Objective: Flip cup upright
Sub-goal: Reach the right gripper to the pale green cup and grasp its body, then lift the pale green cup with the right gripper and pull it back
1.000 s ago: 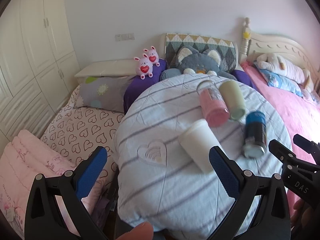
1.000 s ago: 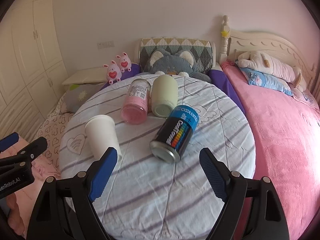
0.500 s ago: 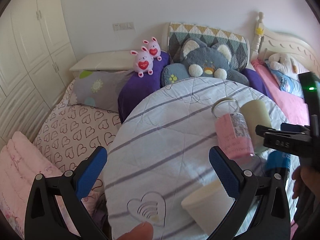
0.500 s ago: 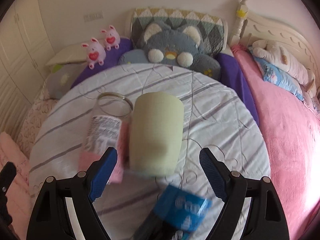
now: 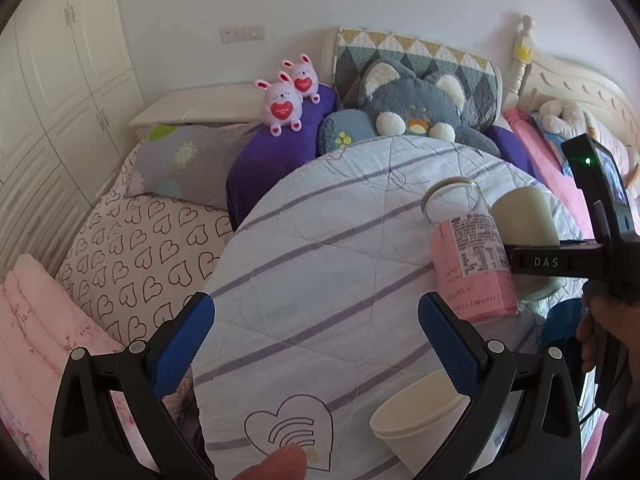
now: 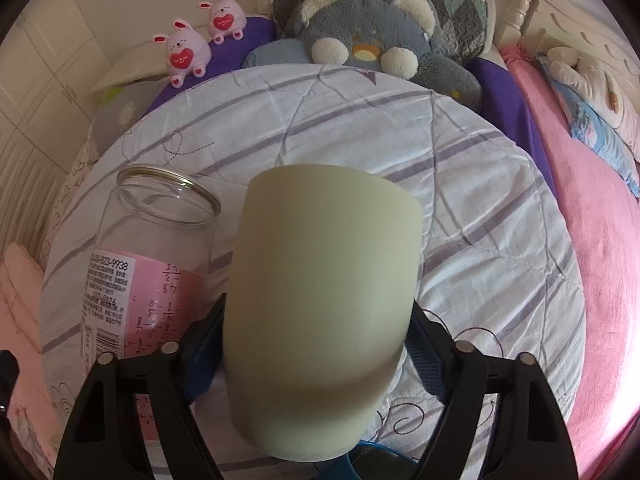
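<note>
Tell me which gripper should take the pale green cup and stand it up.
Right. The right gripper already has its fingers on either side of the pale green cup, which lies on its side. The left gripper hangs open over bare quilt, holding nothing.

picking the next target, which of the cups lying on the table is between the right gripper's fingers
The pale green cup, flanked by the right hand-held gripper. The pink-labelled glass jar lies beside it, outside the fingers; the white paper cup lies by the left hand-held gripper.

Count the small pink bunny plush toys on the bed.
2: the front small pink bunny plush toy and the rear small pink bunny plush toy sit side by side on the purple pillow. Others may be hidden.
</note>
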{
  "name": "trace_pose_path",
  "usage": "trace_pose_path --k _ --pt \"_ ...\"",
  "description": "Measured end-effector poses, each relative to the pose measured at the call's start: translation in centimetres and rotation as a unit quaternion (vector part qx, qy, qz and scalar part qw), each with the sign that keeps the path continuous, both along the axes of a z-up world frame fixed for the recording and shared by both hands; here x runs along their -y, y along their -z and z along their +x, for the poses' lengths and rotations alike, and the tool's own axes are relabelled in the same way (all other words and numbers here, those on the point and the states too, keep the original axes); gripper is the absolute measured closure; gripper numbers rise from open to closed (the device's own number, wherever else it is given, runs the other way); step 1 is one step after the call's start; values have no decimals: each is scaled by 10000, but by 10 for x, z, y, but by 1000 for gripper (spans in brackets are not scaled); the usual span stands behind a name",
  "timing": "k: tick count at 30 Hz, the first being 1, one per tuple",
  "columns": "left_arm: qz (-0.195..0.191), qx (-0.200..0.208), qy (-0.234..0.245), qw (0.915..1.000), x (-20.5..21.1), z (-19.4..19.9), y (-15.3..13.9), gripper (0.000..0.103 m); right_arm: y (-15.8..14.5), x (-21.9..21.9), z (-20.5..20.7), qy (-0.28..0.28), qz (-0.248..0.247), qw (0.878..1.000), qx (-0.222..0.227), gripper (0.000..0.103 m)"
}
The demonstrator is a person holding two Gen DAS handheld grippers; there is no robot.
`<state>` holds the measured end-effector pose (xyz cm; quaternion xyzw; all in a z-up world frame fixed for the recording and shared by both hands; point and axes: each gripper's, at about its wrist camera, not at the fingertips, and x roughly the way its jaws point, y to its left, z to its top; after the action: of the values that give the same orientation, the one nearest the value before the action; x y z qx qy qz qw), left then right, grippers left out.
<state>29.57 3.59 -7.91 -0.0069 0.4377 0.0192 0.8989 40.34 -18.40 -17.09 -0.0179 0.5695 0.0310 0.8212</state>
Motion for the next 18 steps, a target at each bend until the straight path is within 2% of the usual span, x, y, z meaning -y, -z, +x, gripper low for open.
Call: trace_pose_path --k 4,10,14,18 --pt "5 29 -19 10000 -1 -8 -3 0 -7 6 -6 47 176 9997 155 23" --pt "49 188 -52 9998 -4 -29 -19 0 -43 7 -26 51 330 9976 602 23" --pt "76 358 -63 9993 -6 -55 -33 0 -73 -1 -64 -112 555 9946 873 23" --pt "61 479 -72 9988 -8 -87 -42 0 -84 -14 -125 -273 708 9918 1026 23"
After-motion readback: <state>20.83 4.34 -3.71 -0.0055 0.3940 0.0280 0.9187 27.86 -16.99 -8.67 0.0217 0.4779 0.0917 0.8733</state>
